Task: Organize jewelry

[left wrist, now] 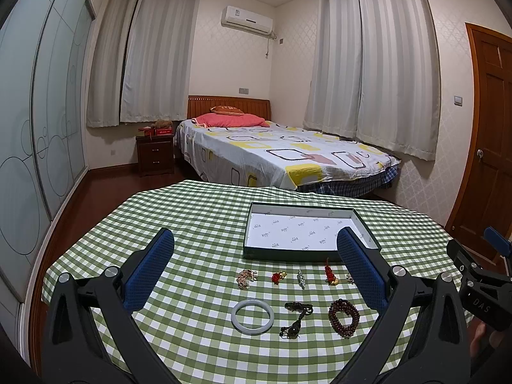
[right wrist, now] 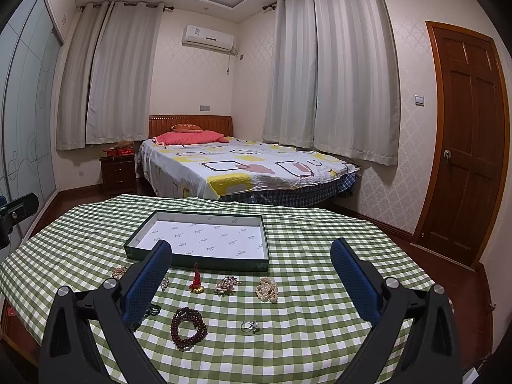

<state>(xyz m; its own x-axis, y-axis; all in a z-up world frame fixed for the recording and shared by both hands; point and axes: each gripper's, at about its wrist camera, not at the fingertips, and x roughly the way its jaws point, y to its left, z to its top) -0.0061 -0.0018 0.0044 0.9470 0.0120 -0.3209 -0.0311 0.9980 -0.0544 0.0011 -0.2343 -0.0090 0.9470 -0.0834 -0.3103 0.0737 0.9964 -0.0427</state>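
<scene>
Left gripper [left wrist: 256, 265]: blue-padded fingers spread wide, nothing between them, held above the table. Right gripper [right wrist: 251, 272]: likewise spread wide and empty.

Below the left gripper, near row: pale jade-like bangle [left wrist: 252, 316], dark knotted cord pendant [left wrist: 296, 318], coiled dark-red wooden bead bracelet [left wrist: 344, 317]. Far row: gold-toned brooch [left wrist: 246, 277], small red-and-gold charm [left wrist: 278, 277], silver pin [left wrist: 300, 278], red tasselled knot charm with gold base [left wrist: 330, 275]. Under the right gripper: rhinestone brooch [right wrist: 226, 284], heap of cream pearl beads [right wrist: 267, 289], silver ring with a pearl [right wrist: 250, 326]. All lie on the green-and-white checked tablecloth [left wrist: 198, 224]; the shallow dark-green box with white printed lining [left wrist: 364, 224] sits just beyond, with nothing in it. No piece sorted yet, by my reading.

Risks:
- Ring and pin are small and flat; wide pads may pinch cloth with them and drag neighbours.
- Bangle is smooth and hard; an off-centre grip could let it slip or roll.
- Bead coil and pearls are loose; they may unspool when lifted.

Writing: "DAS" on the right tool's body as seen from the left wrist. The lining's repeated mark is too small to read.
</scene>
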